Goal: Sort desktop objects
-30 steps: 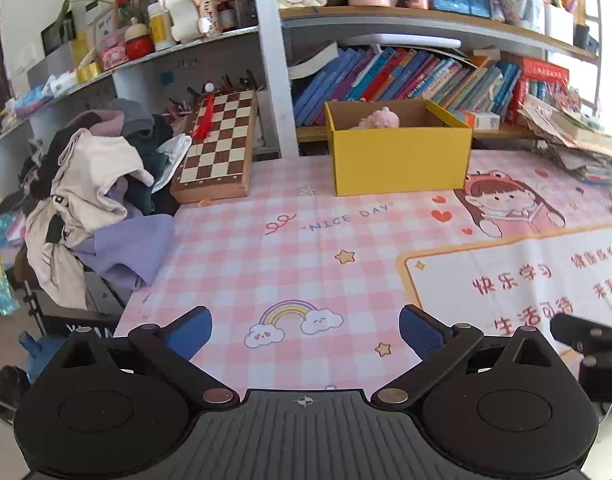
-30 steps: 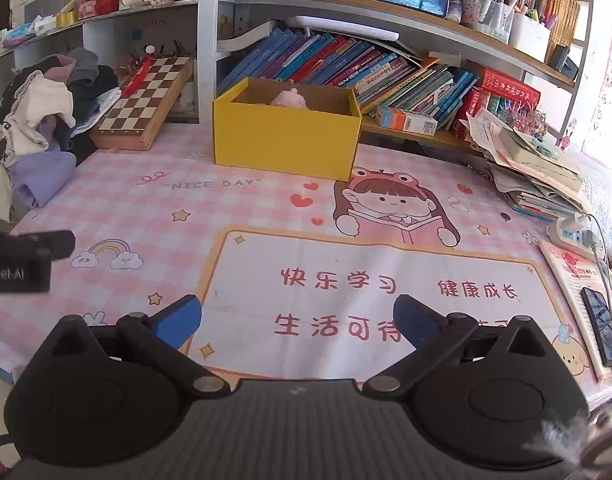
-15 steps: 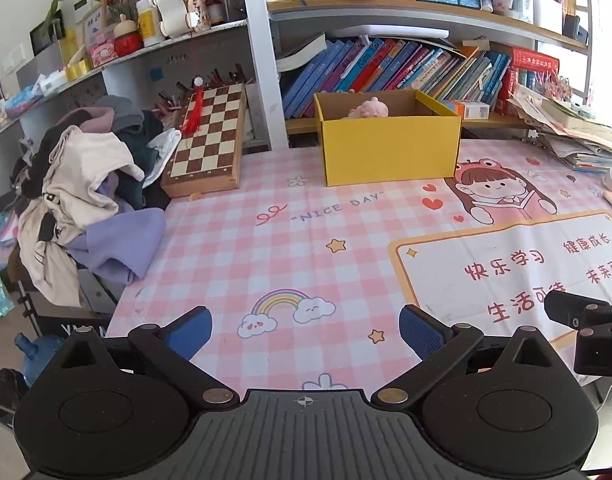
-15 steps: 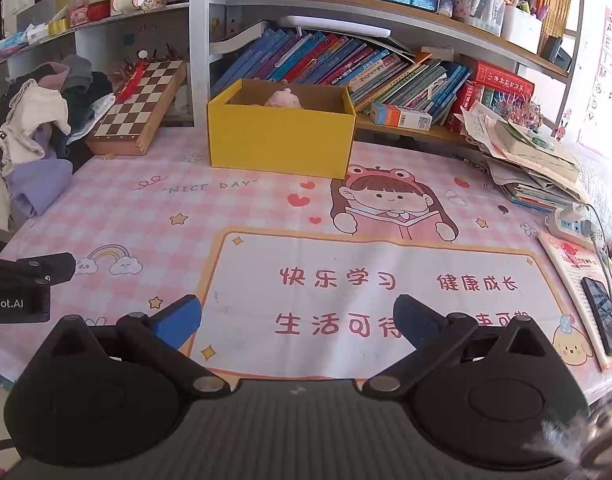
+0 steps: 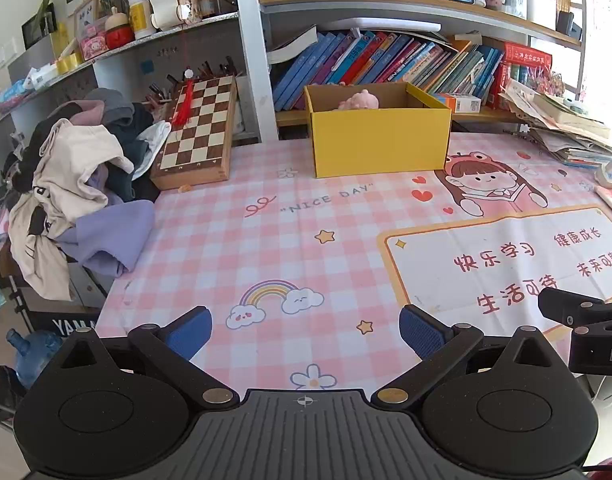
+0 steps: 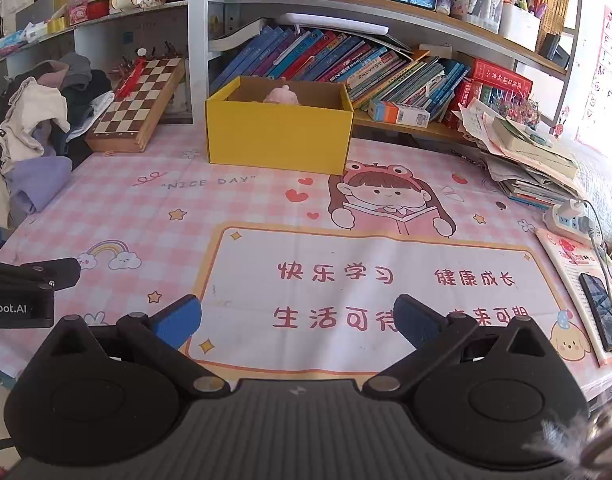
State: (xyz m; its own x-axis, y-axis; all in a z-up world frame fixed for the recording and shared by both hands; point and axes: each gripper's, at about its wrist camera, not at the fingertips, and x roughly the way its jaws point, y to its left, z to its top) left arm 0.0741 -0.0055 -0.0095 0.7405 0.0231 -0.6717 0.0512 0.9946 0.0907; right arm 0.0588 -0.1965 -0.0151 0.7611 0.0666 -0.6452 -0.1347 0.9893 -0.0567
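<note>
Yellow cardboard box (image 5: 380, 144) is sitting at the back of the bench (image 5: 265, 240), just in front of the bookshelf, and a pink plush toy (image 5: 360, 100) is lying inside it, only its top showing, so what kind of toy it is remains unclear. Left of the box, a chessboard (image 5: 197, 128) is leaning. Well in front of the box, the left tool (image 5: 306, 330) and the right tool (image 6: 297, 318) are both hovering with jaws spread wide, gripping nothing.
</note>
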